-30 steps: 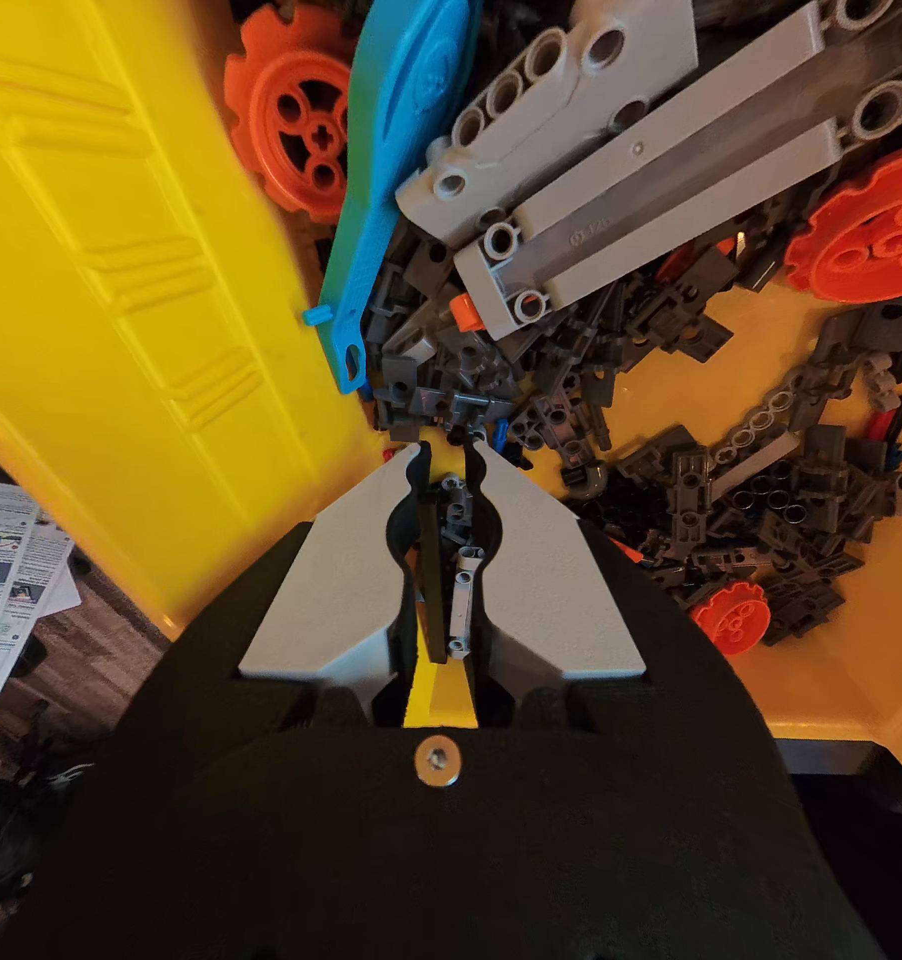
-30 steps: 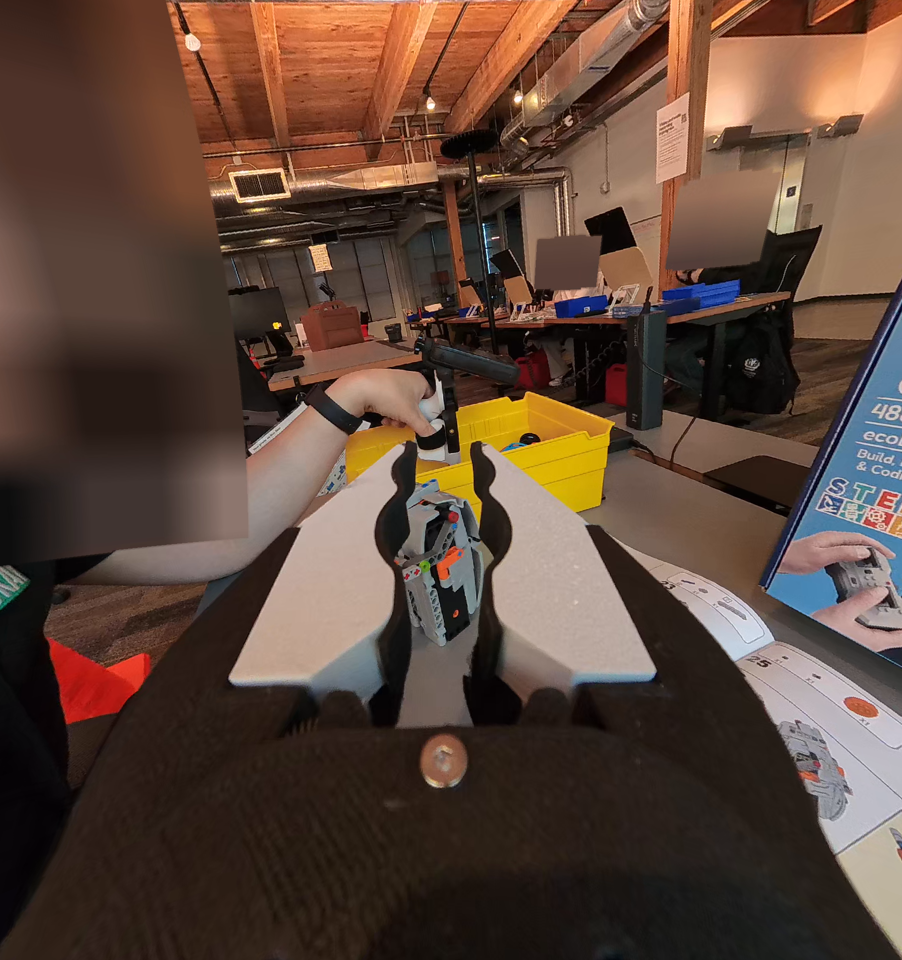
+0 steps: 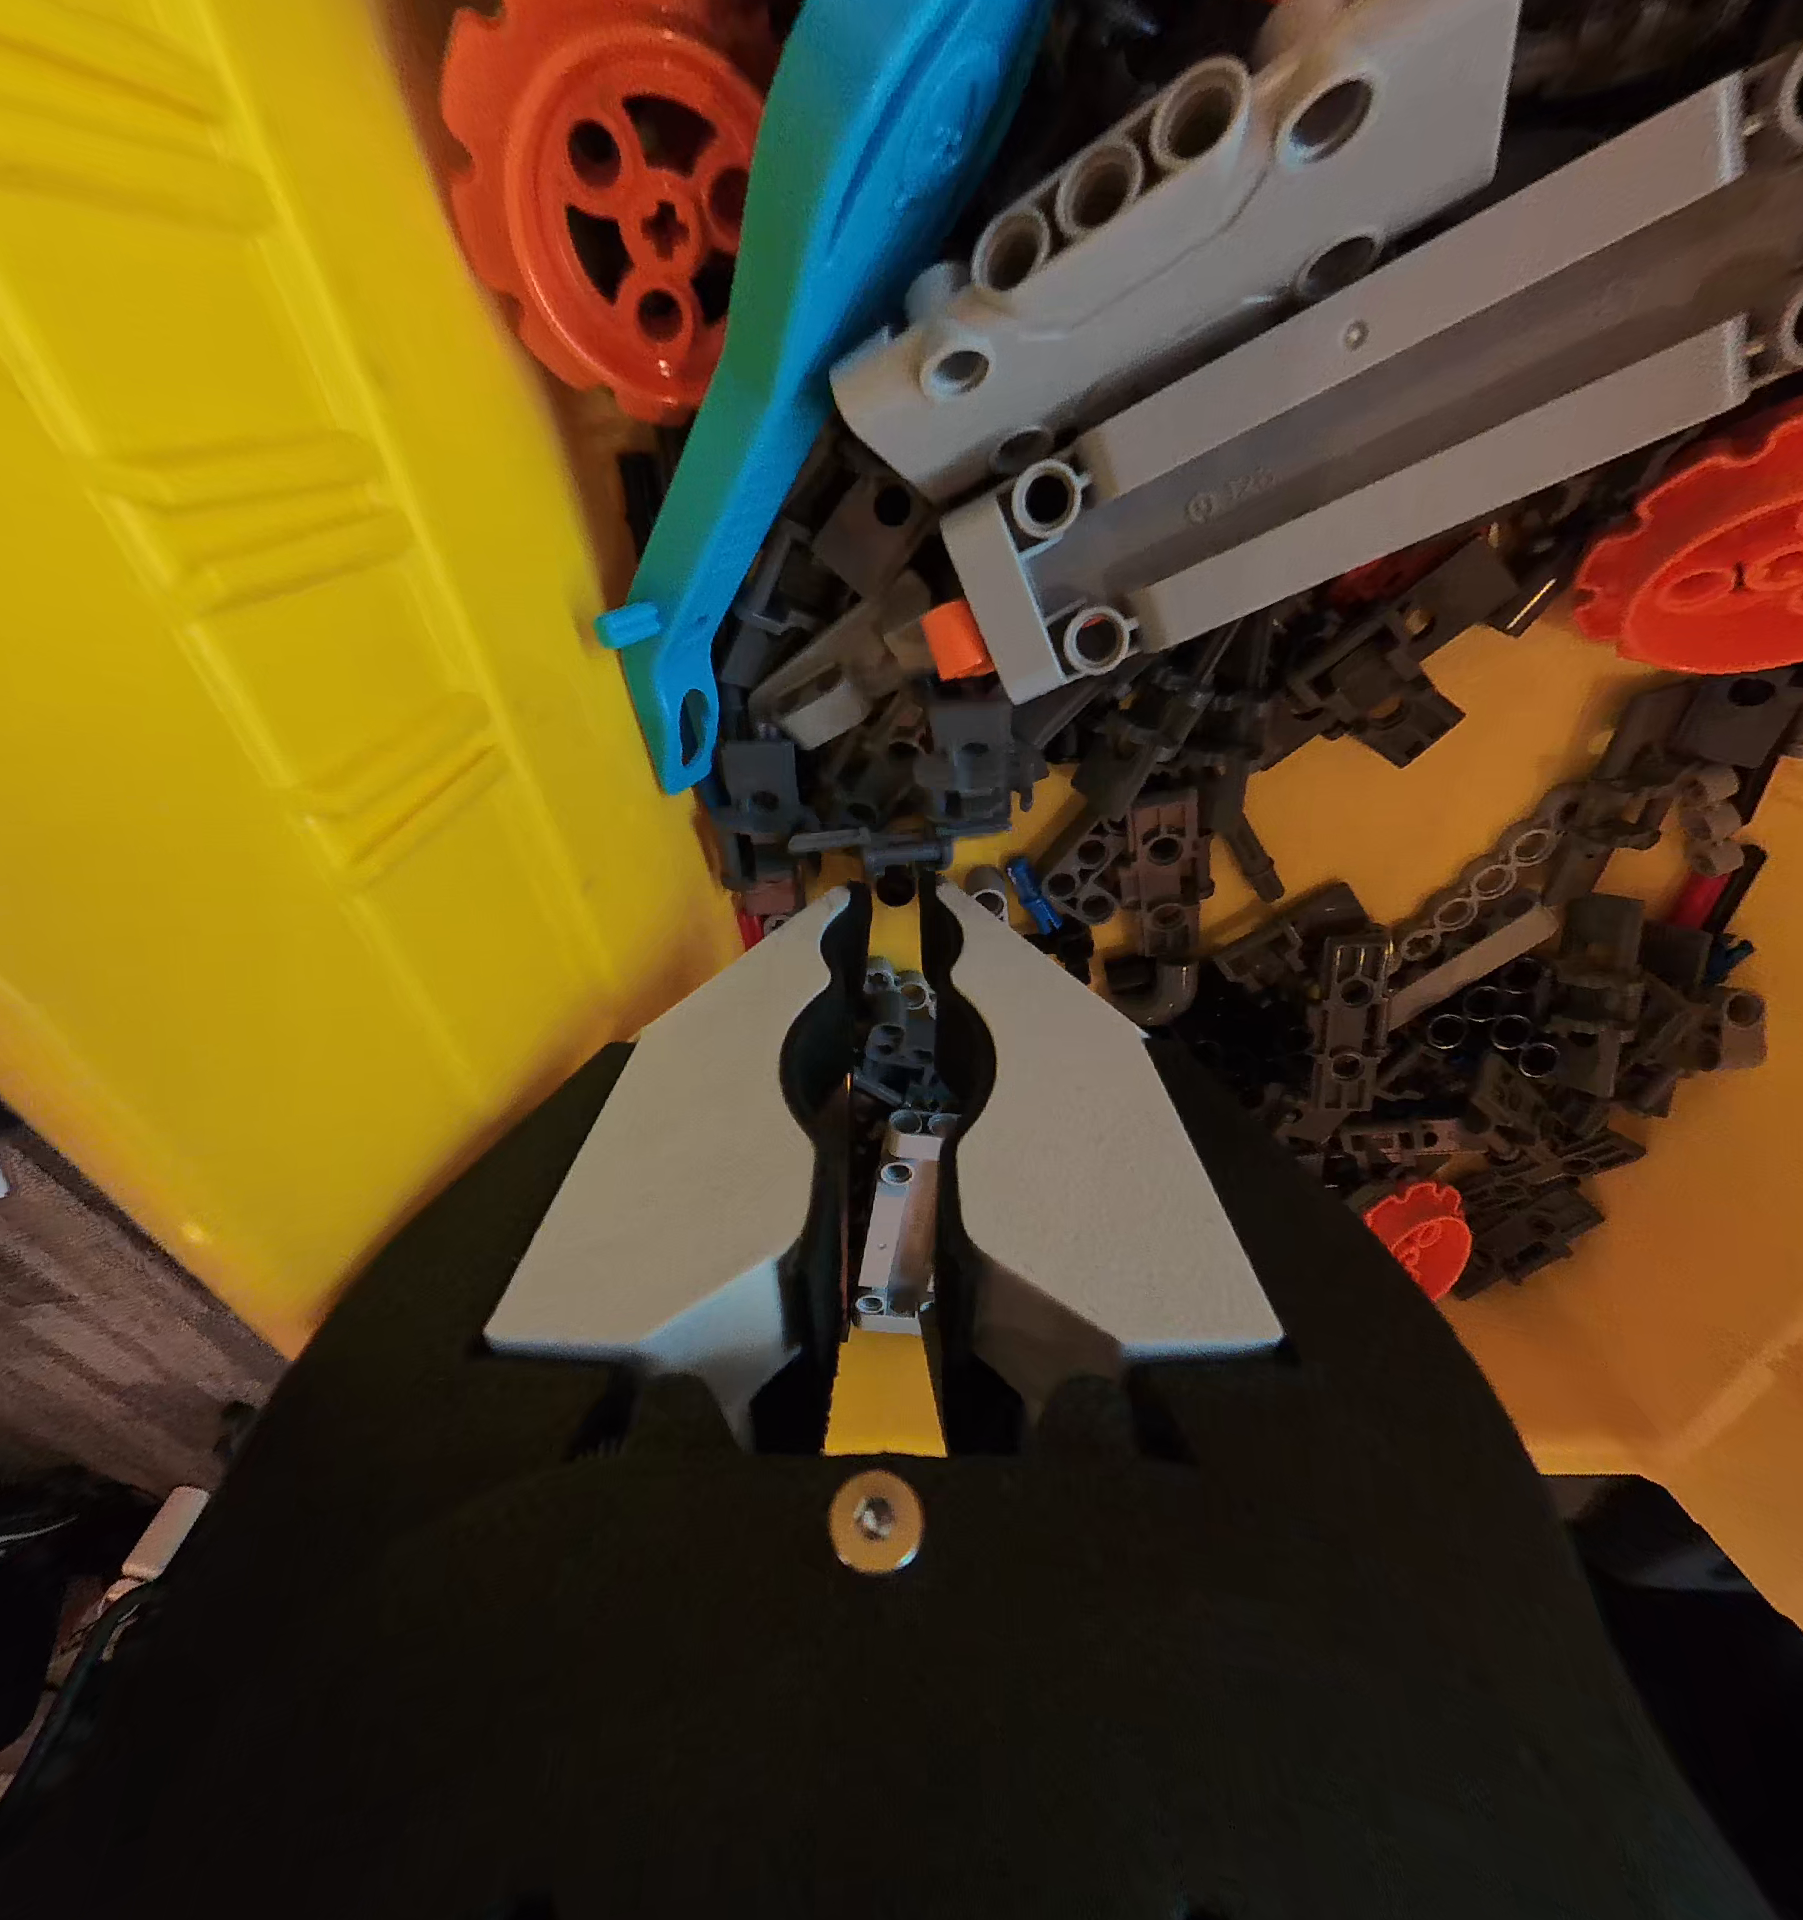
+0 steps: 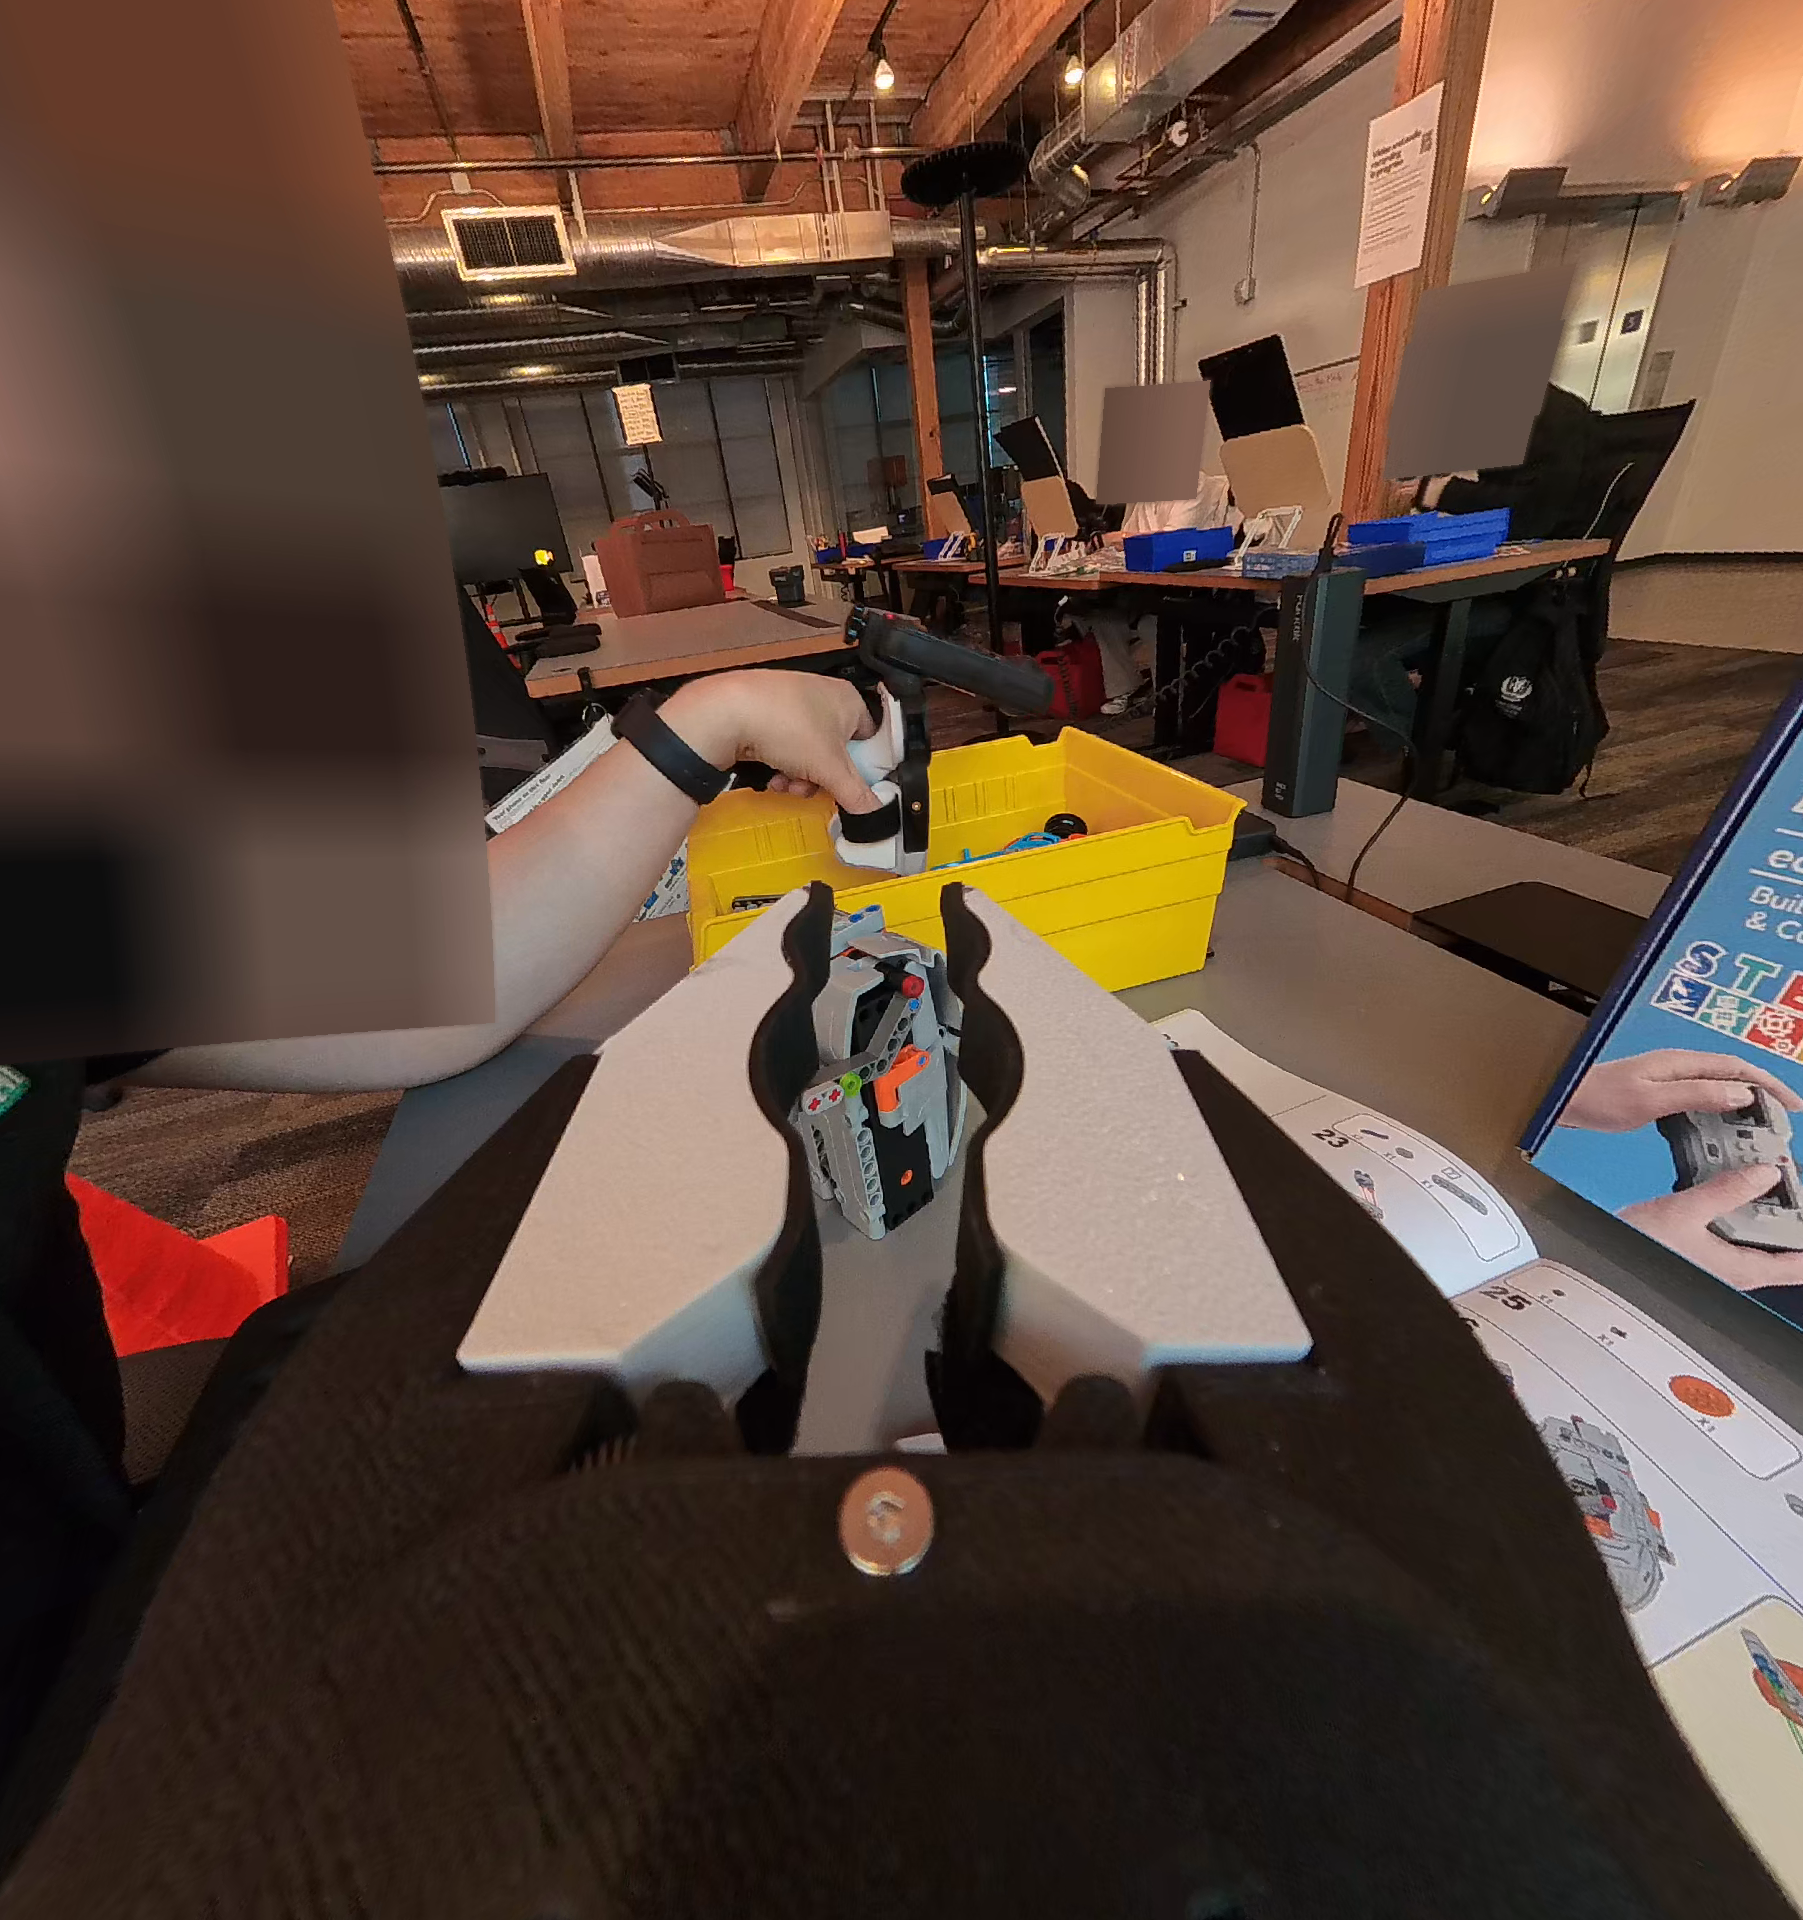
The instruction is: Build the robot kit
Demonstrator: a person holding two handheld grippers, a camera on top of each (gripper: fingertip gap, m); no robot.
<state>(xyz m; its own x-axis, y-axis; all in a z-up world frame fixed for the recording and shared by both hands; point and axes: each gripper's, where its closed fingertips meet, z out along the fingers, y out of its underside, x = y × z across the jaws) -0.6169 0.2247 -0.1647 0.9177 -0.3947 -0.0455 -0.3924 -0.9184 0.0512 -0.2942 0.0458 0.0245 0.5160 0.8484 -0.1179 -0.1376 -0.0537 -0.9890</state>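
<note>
Yellow plastic fills the left wrist view: the bin point(image 3: 284, 644) takes the left side and floor of the frame, with a heap of grey and black parts point(image 3: 1344, 997) spread across the upper right. The left gripper point(image 3: 892, 896) points down into the bin's corner, its jaws drawn close with only a thin slit at the tips. A light grey beam point(image 3: 899, 1242) lies lengthwise in the gap between them, a few small dark pieces just above it; whether the jaws actually clamp the beam is hard to tell, as yellow floor shows beside it. Ahead of the tips, at upper centre, lie a blue tool point(image 3: 824, 332), a long grey block point(image 3: 1396, 436) and orange wheels point(image 3: 606, 197).

In the right wrist view the right gripper point(image 4: 886, 902) sits low at frame centre above the grey counter point(image 4: 1344, 997). Its jaws are pinching a small grey, black and orange model point(image 4: 881, 1091), which stands upright between them, touching both sides. Behind it, at mid frame, a hand point(image 4: 783, 732) holds the left gripper point(image 4: 881, 831) over the bin point(image 4: 1084, 894). A blue box point(image 4: 1728, 1018) stands at the right edge, and an open booklet point(image 4: 1603, 1382) lies at lower right.
</note>
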